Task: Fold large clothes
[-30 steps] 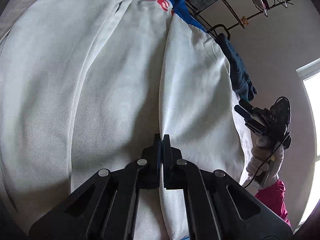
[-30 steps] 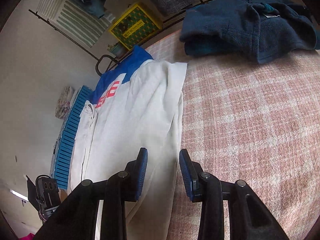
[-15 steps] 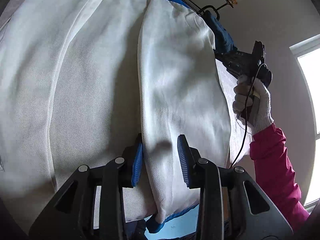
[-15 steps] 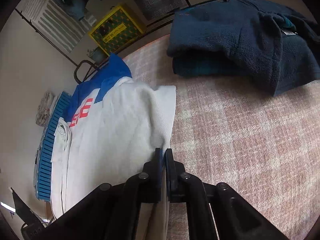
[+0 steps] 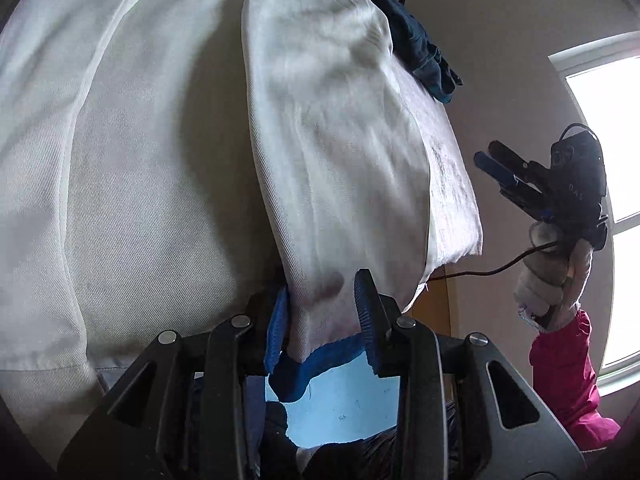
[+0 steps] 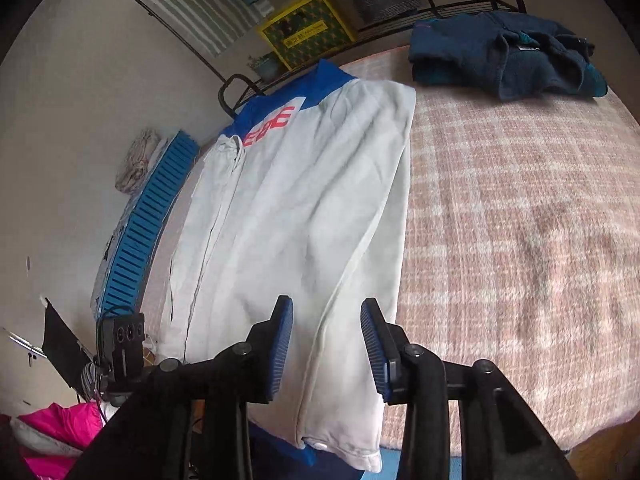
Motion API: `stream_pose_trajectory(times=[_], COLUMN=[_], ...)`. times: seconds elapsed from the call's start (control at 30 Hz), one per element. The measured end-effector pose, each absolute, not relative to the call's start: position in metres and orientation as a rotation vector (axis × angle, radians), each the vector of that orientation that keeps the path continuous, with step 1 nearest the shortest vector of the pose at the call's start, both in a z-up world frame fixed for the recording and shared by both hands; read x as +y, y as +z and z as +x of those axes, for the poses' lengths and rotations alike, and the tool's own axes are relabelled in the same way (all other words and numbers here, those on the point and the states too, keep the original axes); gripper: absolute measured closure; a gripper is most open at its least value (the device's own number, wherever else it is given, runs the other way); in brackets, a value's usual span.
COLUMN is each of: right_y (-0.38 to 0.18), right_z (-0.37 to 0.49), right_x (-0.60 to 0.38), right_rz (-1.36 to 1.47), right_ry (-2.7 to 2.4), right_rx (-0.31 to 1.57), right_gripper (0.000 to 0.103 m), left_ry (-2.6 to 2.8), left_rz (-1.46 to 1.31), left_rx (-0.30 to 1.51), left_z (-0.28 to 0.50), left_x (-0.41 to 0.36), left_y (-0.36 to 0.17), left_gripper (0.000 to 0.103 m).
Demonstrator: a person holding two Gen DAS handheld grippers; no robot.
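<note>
A white jacket (image 6: 300,200) with a blue collar and red lettering lies lengthwise on the bed. Its right side is folded over the body (image 5: 340,140). My left gripper (image 5: 322,324) is at the blue-trimmed hem. Its pads stand apart, the folded white cloth lies loosely between them, and nothing is pinched. My right gripper (image 6: 326,344) hovers above the jacket's lower end, its jaws opening with only air between them. In the left wrist view the right gripper (image 5: 496,168) is off to the right of the jacket, clear of the cloth.
A folded dark blue fleece (image 6: 508,56) lies at the far right of the pink plaid blanket (image 6: 520,220). A blue slatted crate (image 6: 148,216) runs along the bed's left side. Behind are a metal rail and a yellow box (image 6: 308,28). A gloved hand (image 5: 552,276) in a pink sleeve holds the right gripper.
The left gripper went from shut to open and slid back toward the hem. The right gripper shut on the jacket's folded edge, then opened and pulled back and up from it.
</note>
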State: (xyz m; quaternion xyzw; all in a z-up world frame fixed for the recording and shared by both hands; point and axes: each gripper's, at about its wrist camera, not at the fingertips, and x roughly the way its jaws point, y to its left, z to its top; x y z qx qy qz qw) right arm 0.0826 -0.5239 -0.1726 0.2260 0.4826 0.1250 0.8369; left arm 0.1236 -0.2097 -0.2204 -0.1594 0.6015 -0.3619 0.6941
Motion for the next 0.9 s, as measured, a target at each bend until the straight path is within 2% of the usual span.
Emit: stream_pose_trajectory(times=[0.1,0.3,0.5,0.57,0.6,0.63,0.67,0.9], right_y=[-0.194,-0.237,-0.256,-0.260,-0.261,-0.260,-0.259,-0.225], right_z=[0.048,0.015,0.018,0.018,0.020,0.020,0.021,0.000], right_x=[-0.497,-0.470,-0.454,-0.452,-0.452,-0.451,-0.450,-0.473], right_rz=[0.472,0.431,0.414,0.439,0.456,0.461,0.450,0.399], right_ry=[0.281,0.251,0.285,0.319,0.330,0.334,0.335,0.284], right_rx=[1.082,1.179,1.226,1.224,1.222,1.217,1.213,1.176], right_gripper=[0.065,0.063,0.064,0.073,0.086,0.098,0.101,0.103], left_ry=[-0.826,-0.835,-0.825,-0.828,-0.826,-0.827,-0.828,-0.886], left_rz=[-0.353,-0.358,-0.358,-0.381,-0.394,-0.395,-0.384,-0.384], left_rx=[1.348,1.354,1.343,1.345,1.345,1.346,1.344,1.351], left_z=[0.119,0.116,0.117,0.120,0.121,0.122,0.121,0.106], left_x=[-0.206,-0.201,-0.203,-0.203,-0.203,-0.205,-0.207,-0.231], left_y=[-0.223,-0.225,-0.226,-0.229,-0.230,-0.230,-0.229,-0.224], left_gripper=[0.076,0.076,0.076,0.077,0.078,0.091,0.097,0.100])
